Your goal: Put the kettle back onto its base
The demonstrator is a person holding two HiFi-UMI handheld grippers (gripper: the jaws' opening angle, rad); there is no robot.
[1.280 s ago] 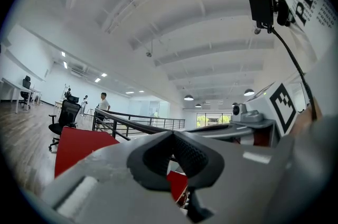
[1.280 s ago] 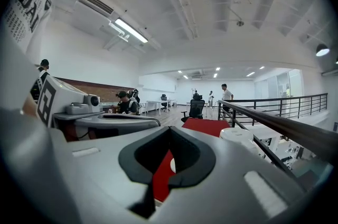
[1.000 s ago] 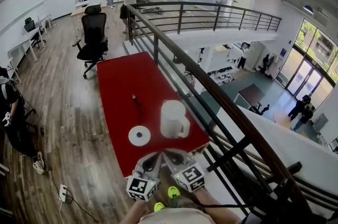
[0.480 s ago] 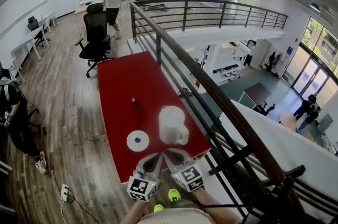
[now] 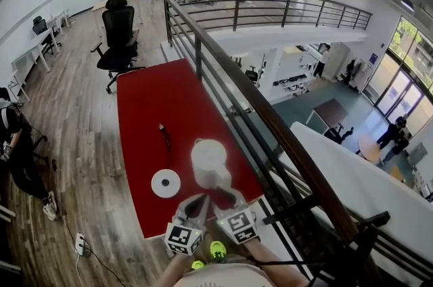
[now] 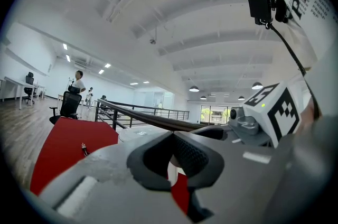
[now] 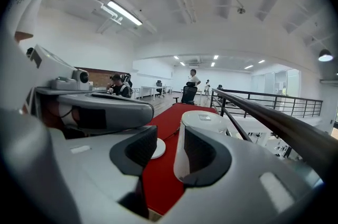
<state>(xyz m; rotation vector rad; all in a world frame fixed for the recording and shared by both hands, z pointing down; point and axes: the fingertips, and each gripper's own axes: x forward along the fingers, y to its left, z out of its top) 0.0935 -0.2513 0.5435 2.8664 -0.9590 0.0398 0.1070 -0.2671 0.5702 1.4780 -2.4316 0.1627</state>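
Right now my right gripper (image 7: 168, 139) has just been opening its jaws, and they stand wide with nothing between them, short of the kettle (image 5: 208, 160). My left gripper (image 6: 171, 136) is pinched together and empty. The kettle stands on the red table (image 5: 145, 103) beside its base (image 5: 166, 183), not on it. A clumsy nudge could shove it toward the railing (image 5: 270, 123) side edge. The far end of the table looks bare, with room to move.

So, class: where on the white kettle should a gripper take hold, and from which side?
Take the kettle by its handle, which sticks out toward the near edge of the red table; come in from that edge and close across it. The round body looks too wide.
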